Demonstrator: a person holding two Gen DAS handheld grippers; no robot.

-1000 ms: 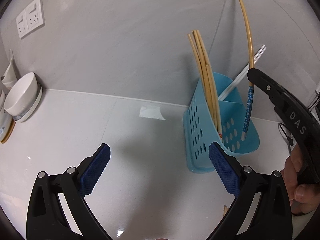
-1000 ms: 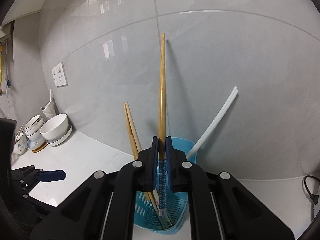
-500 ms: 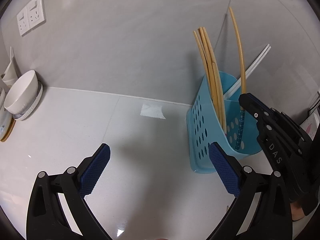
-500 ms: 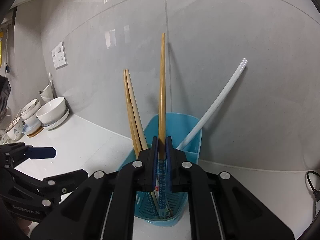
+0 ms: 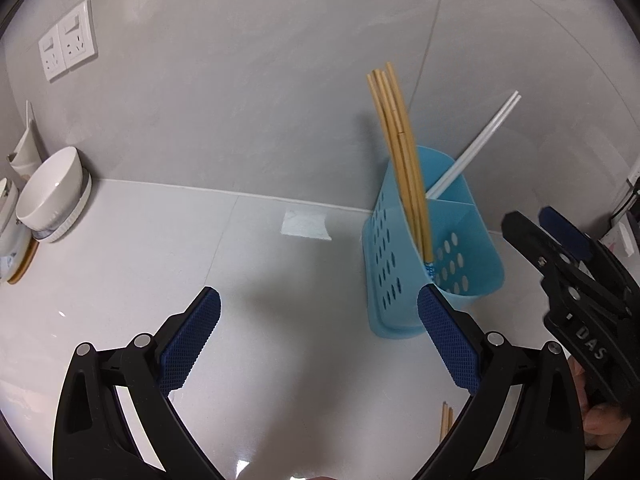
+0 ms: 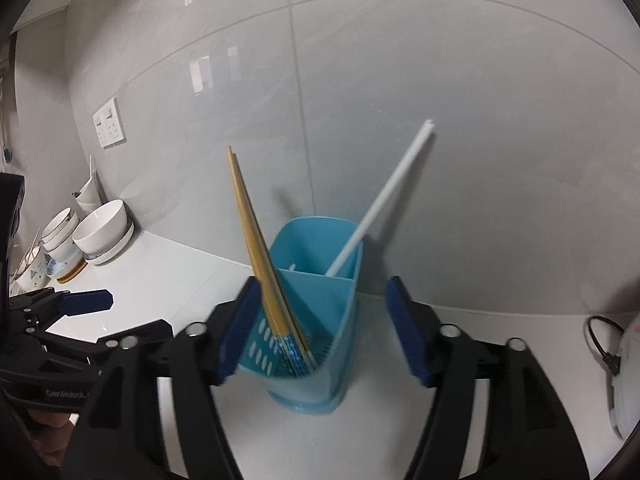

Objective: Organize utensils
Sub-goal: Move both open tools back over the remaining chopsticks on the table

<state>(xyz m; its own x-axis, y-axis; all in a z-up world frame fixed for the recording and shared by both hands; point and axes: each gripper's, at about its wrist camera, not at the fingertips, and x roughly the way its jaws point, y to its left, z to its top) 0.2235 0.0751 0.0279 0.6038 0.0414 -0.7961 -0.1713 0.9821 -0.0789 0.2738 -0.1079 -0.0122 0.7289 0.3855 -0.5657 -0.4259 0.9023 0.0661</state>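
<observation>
Blue perforated utensil caddy (image 6: 316, 320) upright on a pale glossy countertop (image 5: 248, 280), close to the grey tiled wall (image 6: 400, 120), with bare counter on its left and front. Two compartments: wooden chopsticks (image 6: 256, 248) leaning left in the near one, white chopsticks (image 6: 380, 200) leaning right in the far one. Right gripper (image 6: 320, 328) just opened, fingers spread either side of the caddy, nothing pinched; left pad (image 6: 238, 332) just beside the wooden chopsticks, contact unclear. Left gripper (image 5: 320, 344) low over open counter left of the caddy (image 5: 432, 264), fingers wide apart, empty. More wooden chopstick tips (image 5: 446, 420) on the counter behind its right finger. White bowls (image 5: 48, 196) stacked at the far left edge, wall sockets (image 5: 68, 40) above, a black cable (image 6: 600, 340) at the right.
</observation>
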